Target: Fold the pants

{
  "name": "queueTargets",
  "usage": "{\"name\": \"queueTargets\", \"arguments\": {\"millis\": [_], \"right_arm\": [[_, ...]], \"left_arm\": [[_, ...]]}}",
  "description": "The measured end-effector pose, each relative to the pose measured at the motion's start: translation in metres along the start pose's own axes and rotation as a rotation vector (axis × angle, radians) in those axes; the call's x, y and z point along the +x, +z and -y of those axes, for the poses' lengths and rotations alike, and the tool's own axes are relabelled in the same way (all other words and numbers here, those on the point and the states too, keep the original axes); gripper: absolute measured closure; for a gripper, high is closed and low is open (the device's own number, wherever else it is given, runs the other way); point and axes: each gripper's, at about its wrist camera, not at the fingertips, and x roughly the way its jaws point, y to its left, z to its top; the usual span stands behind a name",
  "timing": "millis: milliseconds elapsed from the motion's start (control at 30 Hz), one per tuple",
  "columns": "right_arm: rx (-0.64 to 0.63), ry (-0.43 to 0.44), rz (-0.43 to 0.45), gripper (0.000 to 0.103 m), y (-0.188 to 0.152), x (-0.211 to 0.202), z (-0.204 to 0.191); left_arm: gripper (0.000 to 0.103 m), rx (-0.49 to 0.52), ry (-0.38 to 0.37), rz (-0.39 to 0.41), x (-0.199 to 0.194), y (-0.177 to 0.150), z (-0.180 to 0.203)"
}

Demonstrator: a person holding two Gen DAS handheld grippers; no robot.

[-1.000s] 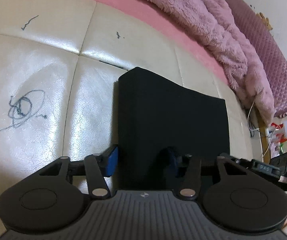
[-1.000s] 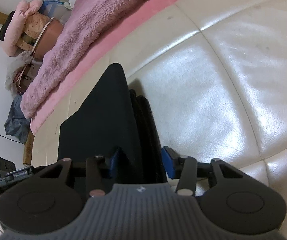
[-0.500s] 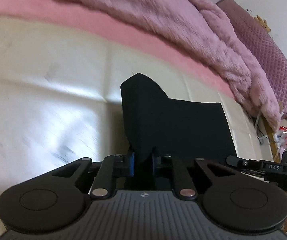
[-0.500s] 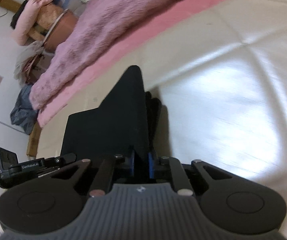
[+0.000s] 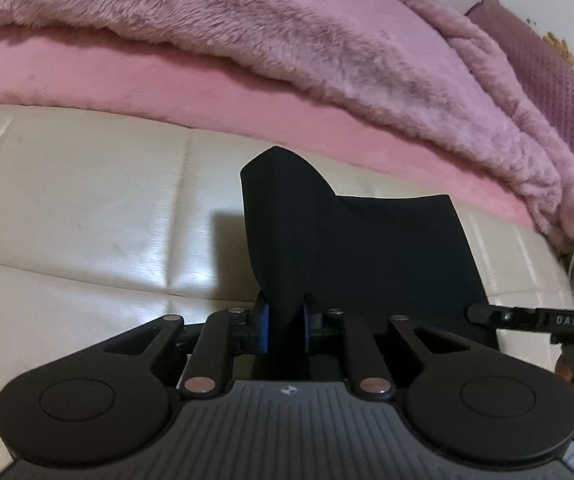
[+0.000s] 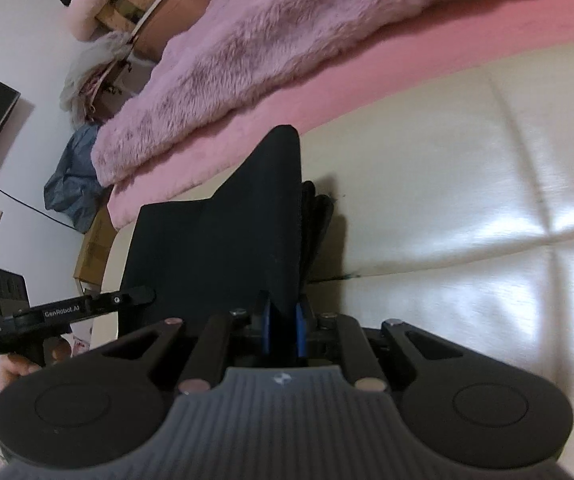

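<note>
Both claws are clamped on cloth as I look down their fingers: the left gripper point(image 5: 286, 326) has its blue pads pinched on a bunched corner of the black folded pants point(image 5: 367, 248), and the right gripper point(image 6: 283, 330) has its blue pads squeezed together on the opposite corner of the same garment point(image 6: 223, 248). From the left wrist view, I see the held corner rise into a rounded peak above the pads, while the rest of the fabric spreads flat to the right over the cream padded leather surface point(image 5: 87, 208). From the right wrist view, the lifted edge stands as a narrow ridge straight ahead of the pads, with several stacked layers of the fold showing just to its right (they look like three or four, though I cannot count them surely). Beyond the pants runs a pink sheet point(image 5: 167, 84), and on it lies a fluffy pink-mauve blanket point(image 5: 247, 28). Each wrist camera catches the other tool at its edge: the right gripper's black body point(image 5: 547, 320) at the right side of the left view, the left gripper's black body point(image 6: 47, 312) at the left side of the right view, with a hand point(image 6: 15, 368) gripping its handle. A cream leather seam point(image 6: 487, 264) crosses the surface to the right of the pants.
</note>
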Motion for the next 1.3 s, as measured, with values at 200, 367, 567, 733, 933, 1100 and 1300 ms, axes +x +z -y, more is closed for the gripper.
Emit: {"name": "queueTargets", "arguments": {"millis": [200,367,567,733,933,1100,1300], "right_arm": [[-0.009,-0.024,-0.028,0.096,0.002,0.018,0.007],[-0.017,-0.043,-0.038,0.095,0.002,0.021,0.009],[-0.125,-0.104,-0.012,0.073,0.002,0.02,-0.009],[-0.262,-0.161,0.077,0.063,-0.002,-0.012,-0.038],[-0.437,-0.183,0.262,0.039,-0.028,-0.079,-0.085],[-0.525,-0.192,0.346,0.022,-0.072,-0.129,-0.119],[-0.606,-0.25,0.434,0.021,-0.137,-0.164,-0.142]], "left_arm": [[0.086,0.003,0.011,-0.025,0.014,-0.003,-0.011],[0.085,0.003,0.023,-0.031,0.018,-0.004,-0.013],[0.07,0.085,0.128,-0.02,0.008,-0.006,0.005],[0.055,0.166,0.217,0.065,-0.033,-0.015,0.036],[0.027,0.254,0.293,0.25,-0.106,-0.039,0.087],[0.014,0.268,0.34,0.41,-0.152,-0.075,0.121],[0.009,0.213,0.391,0.529,-0.175,-0.127,0.143]]}}
